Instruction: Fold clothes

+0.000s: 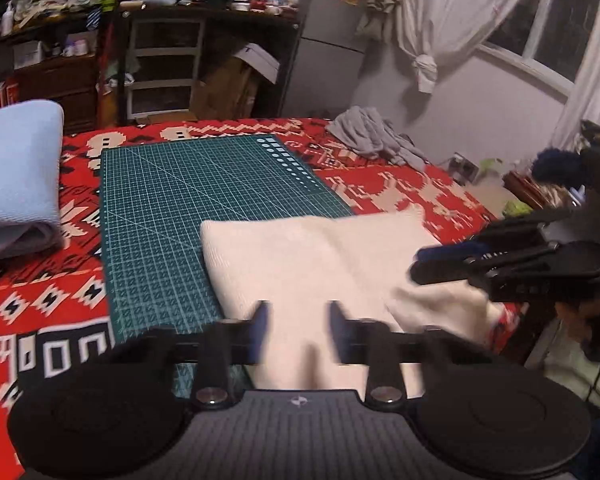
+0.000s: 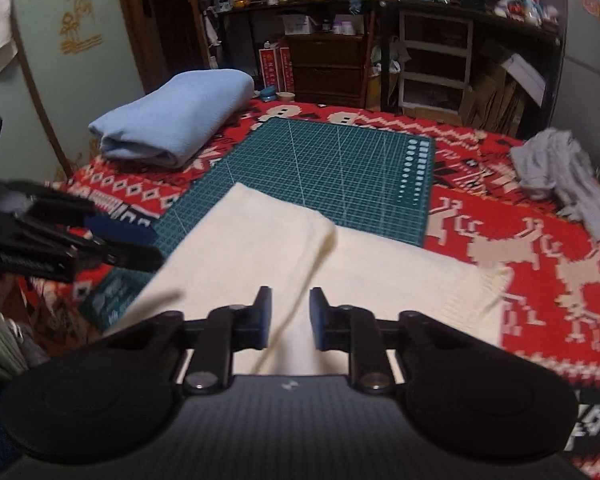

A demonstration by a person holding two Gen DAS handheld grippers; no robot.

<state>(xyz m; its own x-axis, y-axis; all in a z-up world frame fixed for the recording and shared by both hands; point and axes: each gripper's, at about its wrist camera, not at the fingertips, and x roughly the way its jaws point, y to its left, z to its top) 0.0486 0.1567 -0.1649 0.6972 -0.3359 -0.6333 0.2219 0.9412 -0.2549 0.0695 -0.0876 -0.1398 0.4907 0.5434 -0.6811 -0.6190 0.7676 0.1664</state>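
A cream knit garment (image 1: 300,264) lies partly folded on the green cutting mat (image 1: 172,208), one half laid over the other; it also shows in the right wrist view (image 2: 260,248). My left gripper (image 1: 298,330) is open just above its near edge, holding nothing. My right gripper (image 2: 290,318) is open over the garment's near edge, beside the fold line. In the left wrist view the right gripper (image 1: 424,264) hovers at the garment's right side. In the right wrist view the left gripper (image 2: 148,246) is at the garment's left side.
A folded light blue garment (image 2: 180,116) lies at the far left of the red patterned cloth (image 2: 540,280). A crumpled grey garment (image 2: 564,176) lies at the far right. Cluttered shelves and drawers (image 2: 436,60) stand behind the table. A window with a curtain (image 1: 440,20) is at the right.
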